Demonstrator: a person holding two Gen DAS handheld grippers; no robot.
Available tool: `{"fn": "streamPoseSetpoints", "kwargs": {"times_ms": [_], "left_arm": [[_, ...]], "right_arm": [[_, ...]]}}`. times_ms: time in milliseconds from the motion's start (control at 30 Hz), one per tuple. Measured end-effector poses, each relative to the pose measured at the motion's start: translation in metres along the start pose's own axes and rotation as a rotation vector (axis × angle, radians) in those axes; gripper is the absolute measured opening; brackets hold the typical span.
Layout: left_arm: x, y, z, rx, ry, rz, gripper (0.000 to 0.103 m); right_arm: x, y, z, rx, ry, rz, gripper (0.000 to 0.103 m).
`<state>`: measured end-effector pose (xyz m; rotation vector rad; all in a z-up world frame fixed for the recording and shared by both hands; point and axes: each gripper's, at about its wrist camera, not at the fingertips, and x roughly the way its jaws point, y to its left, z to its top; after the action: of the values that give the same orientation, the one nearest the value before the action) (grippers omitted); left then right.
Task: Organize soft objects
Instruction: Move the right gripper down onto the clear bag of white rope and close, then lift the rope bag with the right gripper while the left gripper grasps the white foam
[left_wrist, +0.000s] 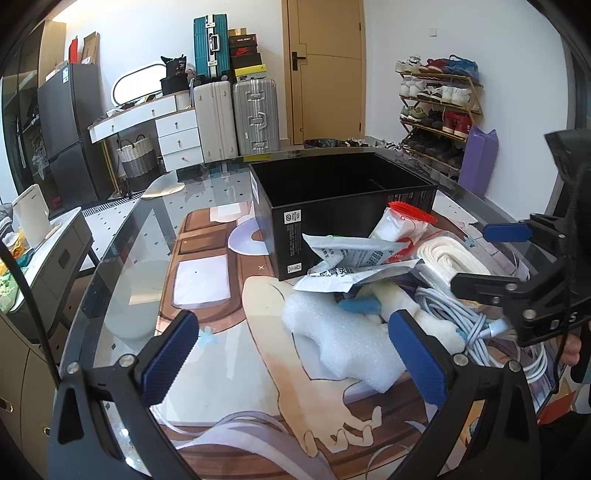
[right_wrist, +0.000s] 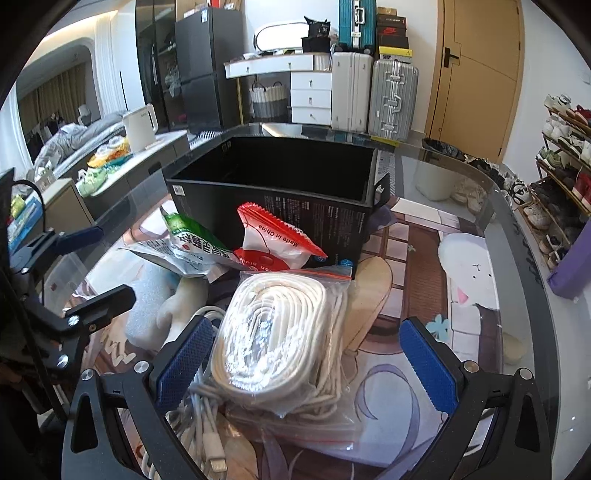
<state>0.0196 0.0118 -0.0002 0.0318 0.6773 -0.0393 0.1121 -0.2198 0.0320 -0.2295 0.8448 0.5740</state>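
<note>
An open black box (left_wrist: 343, 184) (right_wrist: 280, 173) stands on the glass table, empty as far as I see. In front of it lies a pile: a white foam piece (left_wrist: 343, 339), a white plush toy (left_wrist: 424, 314) (right_wrist: 184, 302), a silver pouch (left_wrist: 351, 258) (right_wrist: 184, 251), a red-and-white packet (left_wrist: 402, 221) (right_wrist: 273, 240), a zip bag of coiled white cord (right_wrist: 280, 332) (left_wrist: 454, 258), and a loose pale-blue cable (left_wrist: 491, 328). My left gripper (left_wrist: 295, 354) is open around the foam. My right gripper (right_wrist: 306, 365) is open around the cord bag; it also shows in the left wrist view (left_wrist: 487, 258).
The glass table (left_wrist: 147, 240) has a printed mat (left_wrist: 221, 288) (right_wrist: 424, 258). Beyond it stand suitcases (left_wrist: 236, 118), a white dresser (left_wrist: 173, 133), a door (left_wrist: 325, 70) and a shoe rack (left_wrist: 439, 107). A low cabinet (left_wrist: 51, 258) stands left of the table.
</note>
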Motion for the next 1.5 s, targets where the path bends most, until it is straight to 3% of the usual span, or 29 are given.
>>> {"fn": "streamPoseSetpoints", "kwargs": {"times_ms": [400, 733, 800, 867, 1233, 1500], "left_arm": [[0.001, -0.006, 0.0, 0.025, 0.002, -0.003, 0.103], [0.002, -0.005, -0.001, 0.018, 0.003, -0.011, 0.103], [0.002, -0.005, -0.001, 0.018, 0.003, -0.011, 0.103], [0.003, -0.005, -0.001, 0.017, 0.004, -0.013, 0.103], [0.003, -0.005, -0.001, 0.018, 0.005, -0.014, 0.103], [0.004, -0.004, -0.002, 0.016, 0.01, -0.02, 0.103]], "right_arm": [[0.003, -0.016, -0.006, 0.032, 0.028, -0.036, 0.103], [0.008, -0.004, -0.006, -0.045, 0.043, -0.067, 0.101], [0.009, -0.002, -0.005, -0.052, 0.046, -0.064, 0.096], [0.011, -0.002, -0.005, -0.06, 0.057, -0.056, 0.083], [0.001, 0.0, -0.011, -0.043, 0.02, 0.018, 0.046], [-0.029, -0.009, -0.019, 0.008, -0.069, 0.059, 0.041]]}}
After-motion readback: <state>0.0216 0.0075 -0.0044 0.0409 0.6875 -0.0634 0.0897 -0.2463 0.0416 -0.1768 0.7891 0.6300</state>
